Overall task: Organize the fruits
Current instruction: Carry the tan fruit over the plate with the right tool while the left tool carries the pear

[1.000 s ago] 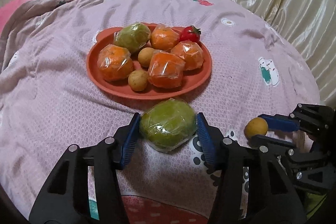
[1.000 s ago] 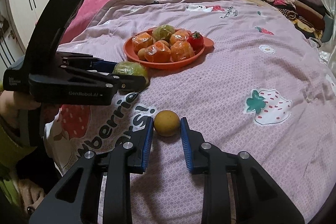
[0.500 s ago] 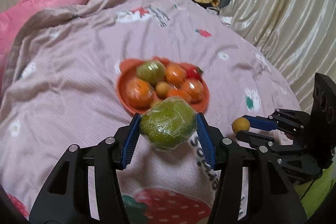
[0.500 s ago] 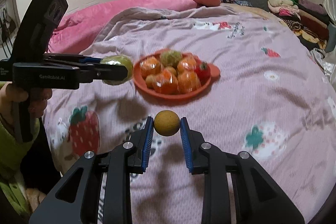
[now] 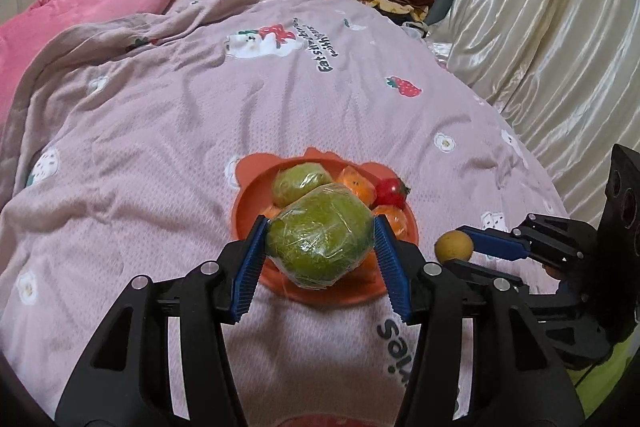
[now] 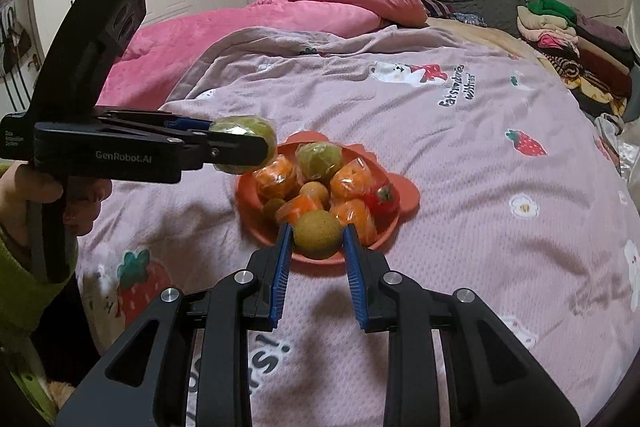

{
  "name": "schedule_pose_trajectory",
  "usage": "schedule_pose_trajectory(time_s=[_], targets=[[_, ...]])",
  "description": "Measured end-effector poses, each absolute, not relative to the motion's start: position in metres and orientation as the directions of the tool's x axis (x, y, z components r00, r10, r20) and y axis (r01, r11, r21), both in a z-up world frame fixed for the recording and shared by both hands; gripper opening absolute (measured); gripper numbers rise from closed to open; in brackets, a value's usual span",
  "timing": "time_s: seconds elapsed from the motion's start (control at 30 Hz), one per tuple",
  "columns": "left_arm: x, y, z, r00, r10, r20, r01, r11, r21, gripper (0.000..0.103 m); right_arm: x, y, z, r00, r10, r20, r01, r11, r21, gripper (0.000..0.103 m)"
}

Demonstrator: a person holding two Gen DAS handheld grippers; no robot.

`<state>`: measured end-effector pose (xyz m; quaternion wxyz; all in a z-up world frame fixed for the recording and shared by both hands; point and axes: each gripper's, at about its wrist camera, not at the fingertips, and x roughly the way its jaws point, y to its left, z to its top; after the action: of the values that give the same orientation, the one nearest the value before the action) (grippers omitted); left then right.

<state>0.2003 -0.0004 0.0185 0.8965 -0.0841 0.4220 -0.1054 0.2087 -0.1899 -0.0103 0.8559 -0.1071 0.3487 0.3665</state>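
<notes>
- Wrapped green fruit, left wrist view: clamped between left gripper pads, held above the orange plate's near rim.
- Small brown fruit, right wrist view: pinched in narrow-set right gripper, above the plate's near edge.

Both tilt downward: the left hand-held gripper clamped partway open, the right hand-held gripper clamped narrowly.
</notes>
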Motion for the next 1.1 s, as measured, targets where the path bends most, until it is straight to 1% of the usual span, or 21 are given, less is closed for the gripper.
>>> schedule_pose_trajectory(time_s=[0.33,0.67,1.1], targets=[[0.222,-0.007,0.006,0.592,-0.264,-0.761,0.118,0.963,-0.242,0.045,0.225,-0.189,-0.019,0.477,0.538,-0.695,-0.699,0.712,0.072,0.025],[0.23,-0.006,-0.007,0.57,-0.271,-0.775,0.101,0.96,-0.261,0.045,0.229,-0.186,-0.024,0.466,0.545,-0.697,-0.703,0.707,0.083,0.025],[0.228,-0.005,-0.004,0.583,-0.267,-0.768,0.108,0.962,-0.252,0.045,0.23,-0.185,-0.028,0.46,0.544,-0.702,-0.701,0.707,0.089,0.025]])
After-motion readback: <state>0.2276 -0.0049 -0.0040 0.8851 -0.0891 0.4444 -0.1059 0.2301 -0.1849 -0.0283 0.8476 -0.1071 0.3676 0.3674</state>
